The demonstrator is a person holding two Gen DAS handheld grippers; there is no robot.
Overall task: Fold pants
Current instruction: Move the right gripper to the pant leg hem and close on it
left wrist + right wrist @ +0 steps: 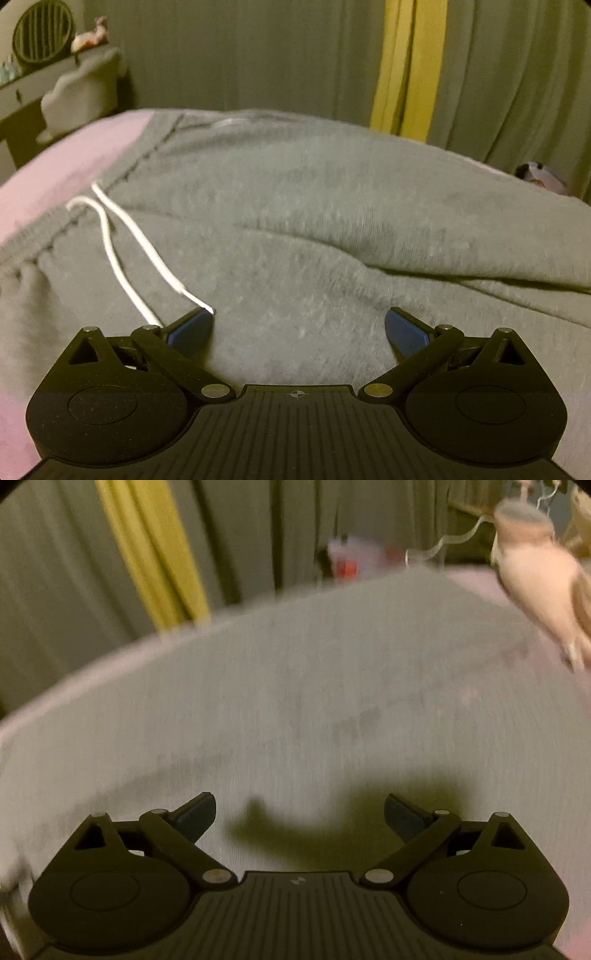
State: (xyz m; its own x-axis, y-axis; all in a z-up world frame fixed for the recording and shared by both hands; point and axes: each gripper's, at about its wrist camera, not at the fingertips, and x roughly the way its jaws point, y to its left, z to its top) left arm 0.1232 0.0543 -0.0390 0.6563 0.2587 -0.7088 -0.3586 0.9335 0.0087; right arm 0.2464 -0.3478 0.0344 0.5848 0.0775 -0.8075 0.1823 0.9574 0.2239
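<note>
Grey sweatpants [295, 229] lie spread on the pink bed [55, 173], drawstring [122, 243] loose. Left hand-held gripper [299, 328] and right hand-held gripper [300, 812] both released, empty, above the fabric. Likely next: grasp an edge to fold.

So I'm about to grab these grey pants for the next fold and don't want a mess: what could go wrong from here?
1. The white drawstring lies loose right by the left tool; open fingers could snag it instead of cloth.
2. The pants already carry a raised crease; folding over it may lock in wrinkles.
3. The right tool hangs open over flat fabric, so it may pinch just one layer.
</note>
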